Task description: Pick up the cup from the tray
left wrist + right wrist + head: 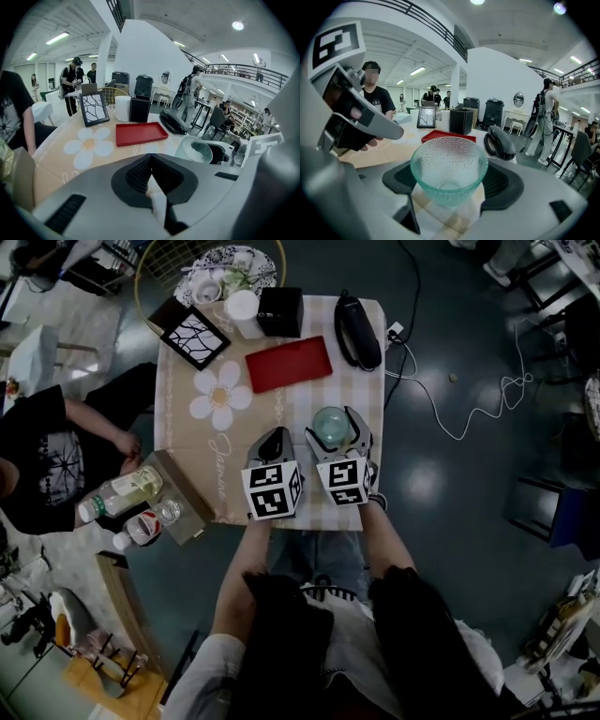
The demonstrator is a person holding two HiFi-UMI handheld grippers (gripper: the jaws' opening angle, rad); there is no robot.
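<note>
The right gripper (449, 183) pinches a pale green dimpled glass cup (449, 164) upright between its jaws, over the checked counter (281, 418). A flat red rectangular tray (289, 364) lies ahead of it. Just left, the left gripper (150, 159) has its jaws pressed together.

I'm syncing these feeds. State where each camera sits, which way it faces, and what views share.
Head view: on the person's head, looking steeply down at the table; both forearms, left gripper, right gripper show.
Left gripper view: on that gripper, facing along its shut jaws toward the red tray.
Right gripper view: on that gripper, facing along its jaws, cup between them; left gripper at left.
Shared: all three show cup and red tray.
</note>
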